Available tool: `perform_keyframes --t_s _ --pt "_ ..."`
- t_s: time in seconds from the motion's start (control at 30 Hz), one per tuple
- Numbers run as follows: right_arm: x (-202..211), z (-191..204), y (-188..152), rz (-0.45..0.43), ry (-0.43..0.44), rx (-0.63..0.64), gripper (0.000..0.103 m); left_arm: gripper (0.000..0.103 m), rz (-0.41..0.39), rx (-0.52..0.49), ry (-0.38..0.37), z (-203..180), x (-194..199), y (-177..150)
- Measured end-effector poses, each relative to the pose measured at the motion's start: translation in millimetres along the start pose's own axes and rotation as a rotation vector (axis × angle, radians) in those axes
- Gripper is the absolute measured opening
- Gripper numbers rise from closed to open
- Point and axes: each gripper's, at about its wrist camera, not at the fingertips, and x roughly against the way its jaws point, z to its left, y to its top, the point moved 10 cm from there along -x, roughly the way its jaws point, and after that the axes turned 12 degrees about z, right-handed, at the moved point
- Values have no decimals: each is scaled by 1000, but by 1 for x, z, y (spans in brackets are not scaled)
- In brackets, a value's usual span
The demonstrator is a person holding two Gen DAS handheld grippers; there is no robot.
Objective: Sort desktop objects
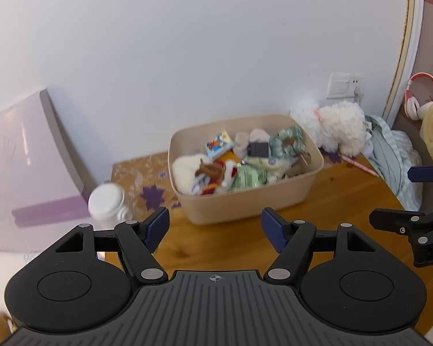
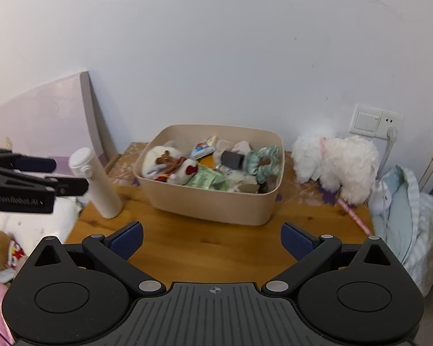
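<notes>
**Bin full, three strays left on the desk**

I read the beige bin (image 2: 213,201) as rigid; lift by its rim. White plush dog (image 2: 336,163): soft, pinch the body. White bottle (image 2: 96,184): smooth, grab mid-barrel. Left gripper (image 1: 215,230) and right gripper (image 2: 212,240) gape, empty.

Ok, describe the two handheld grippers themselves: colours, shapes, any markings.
Both are matte black plastic. The left gripper has a ribbed grey-black base with a small crosshair mark, two round discs, silver pivot pins and dark blue pads on its fingers. The right gripper matches it. White lettering shows on the left one's side.
</notes>
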Motion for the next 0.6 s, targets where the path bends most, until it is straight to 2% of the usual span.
perform_keyframes --t_s 0.33,0.6 --pt "38 13 -26 9 -15 -4 103 72 36 -8 -59 -12 31 -40" --pt "61 6 -42 8 -62 -21 103 72 44 -30 -61 -13 52 -66"
